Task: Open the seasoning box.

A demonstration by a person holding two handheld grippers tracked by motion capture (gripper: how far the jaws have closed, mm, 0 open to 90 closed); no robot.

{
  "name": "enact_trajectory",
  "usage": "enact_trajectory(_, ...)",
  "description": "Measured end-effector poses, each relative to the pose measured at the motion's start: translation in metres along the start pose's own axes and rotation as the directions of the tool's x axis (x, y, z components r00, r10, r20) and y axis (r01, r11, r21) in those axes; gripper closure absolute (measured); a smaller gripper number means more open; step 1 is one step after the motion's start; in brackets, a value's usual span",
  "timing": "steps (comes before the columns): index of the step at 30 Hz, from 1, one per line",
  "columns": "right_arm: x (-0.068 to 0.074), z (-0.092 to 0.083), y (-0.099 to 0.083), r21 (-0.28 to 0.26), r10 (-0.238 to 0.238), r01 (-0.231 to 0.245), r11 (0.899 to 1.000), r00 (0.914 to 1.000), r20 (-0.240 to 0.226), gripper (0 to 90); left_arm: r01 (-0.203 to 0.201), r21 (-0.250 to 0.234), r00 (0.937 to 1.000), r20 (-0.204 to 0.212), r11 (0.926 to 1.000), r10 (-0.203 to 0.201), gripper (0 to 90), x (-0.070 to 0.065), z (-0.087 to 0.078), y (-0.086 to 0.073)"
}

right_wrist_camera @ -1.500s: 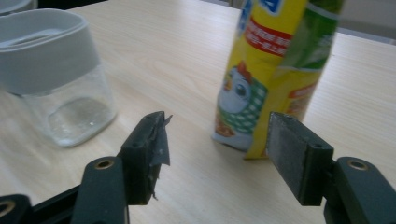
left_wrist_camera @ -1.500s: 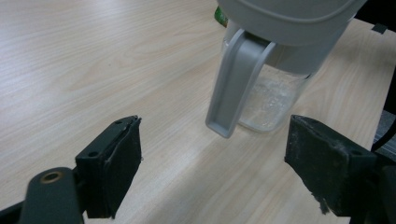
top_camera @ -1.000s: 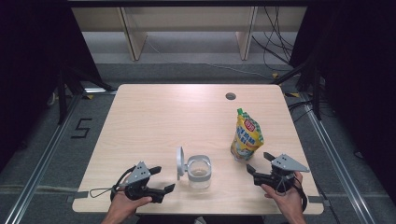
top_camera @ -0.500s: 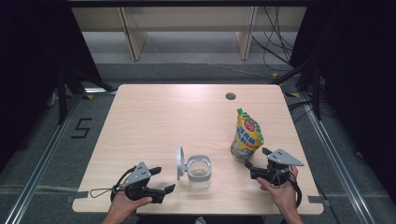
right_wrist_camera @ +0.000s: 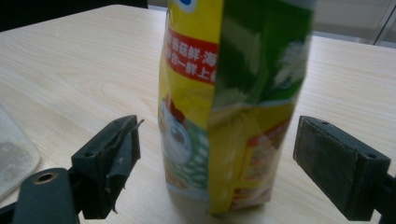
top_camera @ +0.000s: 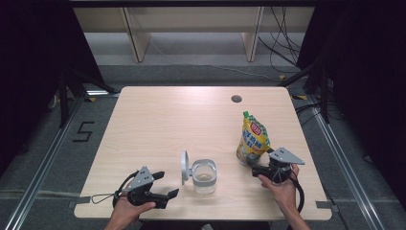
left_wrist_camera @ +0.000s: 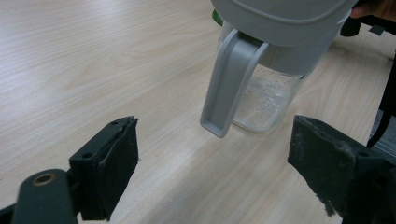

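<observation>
Yellow pouch (right_wrist_camera: 233, 107) upright on wooden tabletop (top_camera: 167, 124), right tongs (right_wrist_camera: 215, 158) wide around it, left tongs (left_wrist_camera: 210, 158) wide facing clear jar (left_wrist_camera: 266, 70)

The left hand-held gripper (left_wrist_camera: 212, 172) is holding its two black jaws wide apart, rising at 7 and 4 o'clock. At 1 o'clock a clear jar (left_wrist_camera: 268, 93) is standing on the wooden counter (left_wrist_camera: 93, 60), white residue showing inside, its grey lid (left_wrist_camera: 285, 18) on top and grey handle (left_wrist_camera: 231, 84) hanging toward the jaws, untouched.
</observation>
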State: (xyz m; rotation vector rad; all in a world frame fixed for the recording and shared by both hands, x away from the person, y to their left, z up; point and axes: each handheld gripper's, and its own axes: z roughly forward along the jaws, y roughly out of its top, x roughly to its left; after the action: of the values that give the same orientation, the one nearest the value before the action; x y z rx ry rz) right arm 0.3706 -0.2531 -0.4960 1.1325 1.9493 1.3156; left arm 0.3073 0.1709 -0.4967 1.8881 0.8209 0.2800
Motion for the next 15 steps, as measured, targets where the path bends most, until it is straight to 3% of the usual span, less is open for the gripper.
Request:
enact_trajectory(4, 0.003, 0.008, -0.001, -0.007, 0.038, -0.039, 0.999, 0.9992, -0.014, 15.7, -0.015, -0.001, 0.9999, -0.008, 0.9999, 0.015, 15.5, 0.001, -0.001, 0.001)
enact_trajectory(5, 0.0, 0.009, 0.0, -0.008, -0.001, 0.001, 1.0, 1.0, -0.009, 15.7, -0.008, -0.005, 1.0, -0.003, 1.0, 0.008, 15.5, 0.001, -0.001, 0.001)
enact_trajectory(8, 0.002, 0.014, 0.0, -0.019, 0.044, -0.044, 0.999, 0.999, -0.006, 15.7, 0.004, -0.01, 1.0, -0.008, 0.9999, -0.004, 15.5, 0.0, -0.002, 0.001)
enact_trajectory(9, -0.001, 0.015, 0.0, -0.015, 0.021, -0.021, 1.0, 0.9998, -0.005, 15.6, 0.008, -0.012, 0.9999, -0.008, 0.9999, -0.008, 15.5, 0.0, -0.002, 0.001)
enact_trajectory(11, 0.001, 0.017, -0.001, -0.029, 0.054, -0.054, 0.998, 0.9985, -0.008, 15.9, 0.01, -0.012, 0.9999, -0.005, 0.9999, -0.01, 15.5, 0.0, -0.001, 0.0)
enact_trajectory(15, 0.001, 0.018, -0.001, -0.044, 0.032, -0.031, 0.999, 0.9995, 0.008, 16.0, -0.006, -0.008, 1.0, 0.001, 0.9999, 0.006, 15.5, 0.0, -0.001, 0.001)
